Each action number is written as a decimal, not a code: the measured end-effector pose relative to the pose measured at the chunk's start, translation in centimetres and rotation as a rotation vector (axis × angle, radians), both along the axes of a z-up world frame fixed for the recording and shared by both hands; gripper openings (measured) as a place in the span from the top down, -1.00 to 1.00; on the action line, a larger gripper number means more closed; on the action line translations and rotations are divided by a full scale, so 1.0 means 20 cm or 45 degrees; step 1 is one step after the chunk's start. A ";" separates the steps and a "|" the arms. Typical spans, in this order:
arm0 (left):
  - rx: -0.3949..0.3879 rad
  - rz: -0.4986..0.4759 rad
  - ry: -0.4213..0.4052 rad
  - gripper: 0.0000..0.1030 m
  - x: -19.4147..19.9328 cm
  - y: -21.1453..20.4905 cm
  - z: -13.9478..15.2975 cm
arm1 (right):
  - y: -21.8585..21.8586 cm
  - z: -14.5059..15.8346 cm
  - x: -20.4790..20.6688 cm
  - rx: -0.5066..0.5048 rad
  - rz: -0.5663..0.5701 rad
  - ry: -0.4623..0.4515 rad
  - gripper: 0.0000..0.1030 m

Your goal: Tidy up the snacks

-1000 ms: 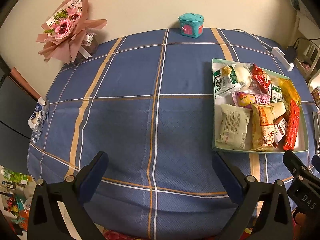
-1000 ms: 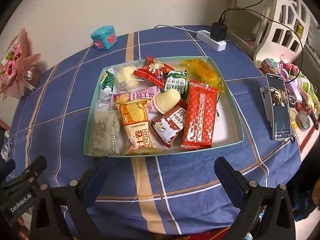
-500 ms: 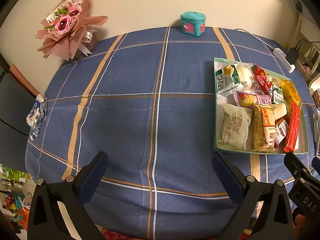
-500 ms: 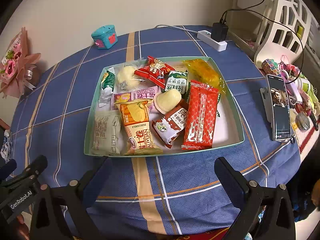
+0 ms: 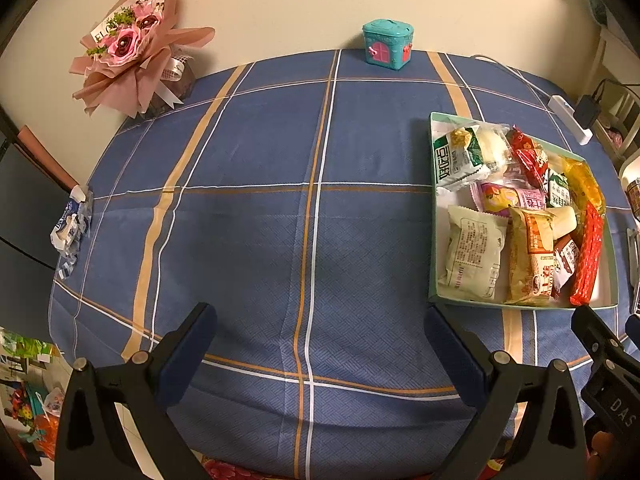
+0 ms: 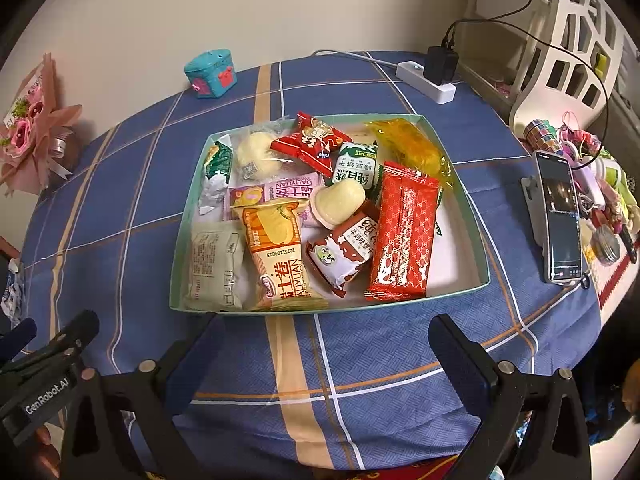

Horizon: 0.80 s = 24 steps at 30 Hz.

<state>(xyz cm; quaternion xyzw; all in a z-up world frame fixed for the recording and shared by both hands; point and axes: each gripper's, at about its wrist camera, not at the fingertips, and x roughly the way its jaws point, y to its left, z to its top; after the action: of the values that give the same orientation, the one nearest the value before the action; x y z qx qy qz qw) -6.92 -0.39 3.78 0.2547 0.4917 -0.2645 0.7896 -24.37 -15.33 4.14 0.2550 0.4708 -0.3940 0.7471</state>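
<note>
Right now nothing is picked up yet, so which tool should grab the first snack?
Right tool: open, facing the snack tray. Left tool faces bare tablecloth.

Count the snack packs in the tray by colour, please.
Red packs: 2
Green-white packs: 2
Orange-yellow packs: 2
Cream packs: 3
Pink pack: 1
Brown pack: 1
Total: 11 visible

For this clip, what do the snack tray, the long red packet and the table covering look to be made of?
The tray looks like thin card or paperboard: matte teal outside, white inside, with thin, sharply folded walls. It could be plastic. The long red packet looks like glossy foil or plastic film, with shiny patterned print and crimped ends. The table covering appears to be woven fabric: matte blue check with a visible weave texture.
</note>
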 end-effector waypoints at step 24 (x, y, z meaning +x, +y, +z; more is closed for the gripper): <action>0.008 0.009 0.003 -1.00 0.01 0.00 -0.02 | 0.01 0.00 0.01 -0.002 -0.005 0.000 -1.00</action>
<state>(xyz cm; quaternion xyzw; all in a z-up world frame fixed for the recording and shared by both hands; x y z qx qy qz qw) -6.64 -0.34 3.43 0.2552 0.4942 -0.2604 0.7892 -24.20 -15.12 4.16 0.2554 0.4701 -0.3959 0.7464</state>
